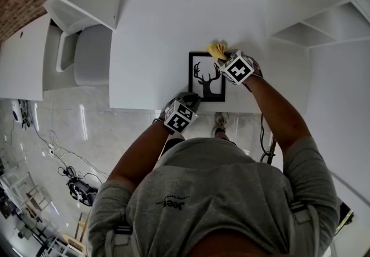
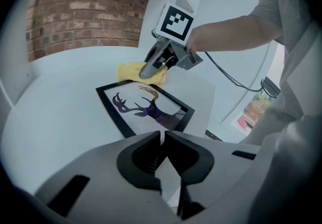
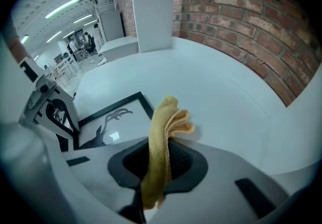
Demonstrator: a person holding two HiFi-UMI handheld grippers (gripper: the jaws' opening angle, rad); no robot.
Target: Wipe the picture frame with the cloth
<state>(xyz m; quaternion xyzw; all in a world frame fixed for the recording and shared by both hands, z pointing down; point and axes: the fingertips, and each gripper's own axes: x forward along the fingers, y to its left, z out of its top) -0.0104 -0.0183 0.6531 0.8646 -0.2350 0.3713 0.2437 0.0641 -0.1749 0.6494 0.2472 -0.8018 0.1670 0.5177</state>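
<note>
We see a broad white table point(image 1: 156, 30) under the black-edged rectangular picture frame with a stag silhouette point(image 1: 206, 77), which lies flat near the table's front edge. Beyond the frame runs a red brick wall point(image 3: 241, 26). White shelving units point(image 1: 324, 19) stand to the frame's right and a pale grey chair point(image 1: 92, 56) well to its left. The left gripper point(image 2: 162, 140) covers the frame's near left corner, its jaws drawn almost together on that edge. The right gripper point(image 2: 150, 71) covers the frame's far right corner, its jaws clamped on a folded yellow cloth point(image 3: 166, 122) that touches the corner and spills onto the table just beyond it.
</note>
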